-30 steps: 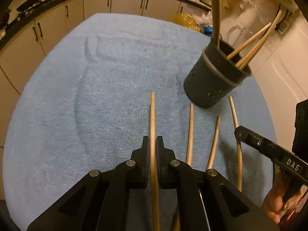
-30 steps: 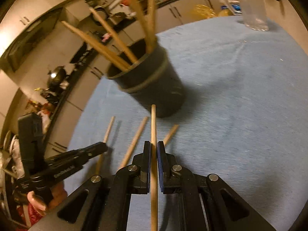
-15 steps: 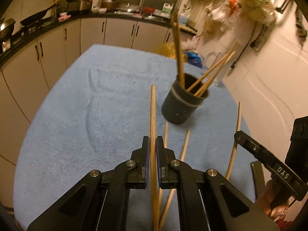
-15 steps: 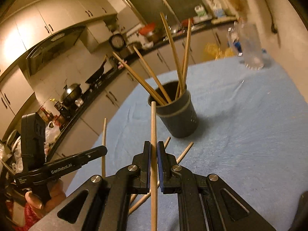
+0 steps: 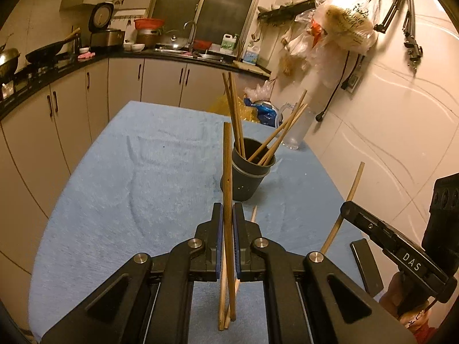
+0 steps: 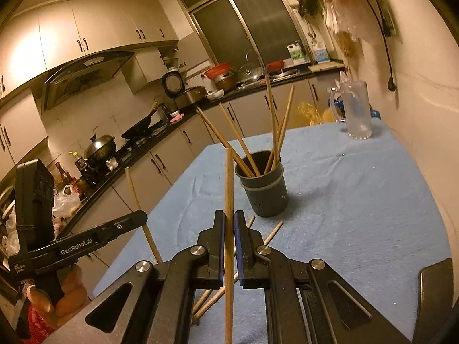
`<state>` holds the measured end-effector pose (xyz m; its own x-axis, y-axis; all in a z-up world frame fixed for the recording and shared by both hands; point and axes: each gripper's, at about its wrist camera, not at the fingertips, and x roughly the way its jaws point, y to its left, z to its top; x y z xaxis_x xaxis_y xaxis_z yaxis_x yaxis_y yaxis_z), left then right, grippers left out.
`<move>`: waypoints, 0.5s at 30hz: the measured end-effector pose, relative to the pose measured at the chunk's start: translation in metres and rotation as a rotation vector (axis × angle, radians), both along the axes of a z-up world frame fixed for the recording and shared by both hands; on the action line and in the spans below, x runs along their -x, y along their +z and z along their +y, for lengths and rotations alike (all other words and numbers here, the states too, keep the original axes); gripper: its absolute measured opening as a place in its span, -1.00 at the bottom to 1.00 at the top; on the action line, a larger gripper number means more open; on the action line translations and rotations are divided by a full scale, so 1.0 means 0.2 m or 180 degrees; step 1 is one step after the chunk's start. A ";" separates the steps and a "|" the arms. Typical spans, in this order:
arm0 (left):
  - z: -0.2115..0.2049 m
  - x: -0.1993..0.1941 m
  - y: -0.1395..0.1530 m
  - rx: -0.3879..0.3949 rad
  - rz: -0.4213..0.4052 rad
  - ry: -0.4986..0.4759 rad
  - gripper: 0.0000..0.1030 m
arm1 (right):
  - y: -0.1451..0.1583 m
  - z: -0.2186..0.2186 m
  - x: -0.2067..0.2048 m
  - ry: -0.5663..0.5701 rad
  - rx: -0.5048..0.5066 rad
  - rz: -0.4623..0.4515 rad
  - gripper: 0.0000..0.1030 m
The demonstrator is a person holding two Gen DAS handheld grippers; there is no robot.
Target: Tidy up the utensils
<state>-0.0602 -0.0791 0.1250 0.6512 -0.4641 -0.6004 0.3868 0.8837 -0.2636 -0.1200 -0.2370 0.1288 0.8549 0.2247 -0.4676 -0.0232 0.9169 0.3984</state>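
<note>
A dark round utensil holder (image 5: 246, 176) (image 6: 265, 189) stands on the blue towel with several wooden chopsticks leaning in it. My left gripper (image 5: 227, 215) is shut on one chopstick (image 5: 226, 166), raised above the towel short of the holder. My right gripper (image 6: 229, 220) is shut on another chopstick (image 6: 229, 183), also lifted, with the holder ahead and slightly right. Each gripper shows in the other's view: the right one (image 5: 348, 209) with its chopstick (image 5: 354, 183), the left one (image 6: 143, 218) with its chopstick (image 6: 134, 195). Two loose chopsticks (image 6: 272, 233) (image 5: 254, 213) lie on the towel under the grippers.
A blue towel (image 5: 129, 172) (image 6: 358, 200) covers the table. A clear glass pitcher (image 6: 354, 109) (image 5: 295, 132) stands at the far right corner by the wall. Kitchen cabinets and a cluttered counter (image 5: 114, 54) run behind and to the left. Bags (image 5: 341, 20) hang on the right wall.
Both grippers have risen and pulled back from the towel, each carrying its chopstick. The holder now looks smaller and farther away, and two chopsticks stay on the towel.
</note>
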 end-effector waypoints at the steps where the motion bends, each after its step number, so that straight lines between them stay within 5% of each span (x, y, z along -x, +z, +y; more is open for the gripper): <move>1: 0.01 0.01 0.01 -0.0005 -0.0015 0.0006 -0.88 | 0.01 0.01 0.01 -0.0001 0.0019 -0.0018 -0.86; 15: 0.06 0.10 0.03 0.0044 -0.0155 -0.0021 -0.89 | 0.06 0.10 0.05 -0.0055 0.0143 -0.0048 -0.86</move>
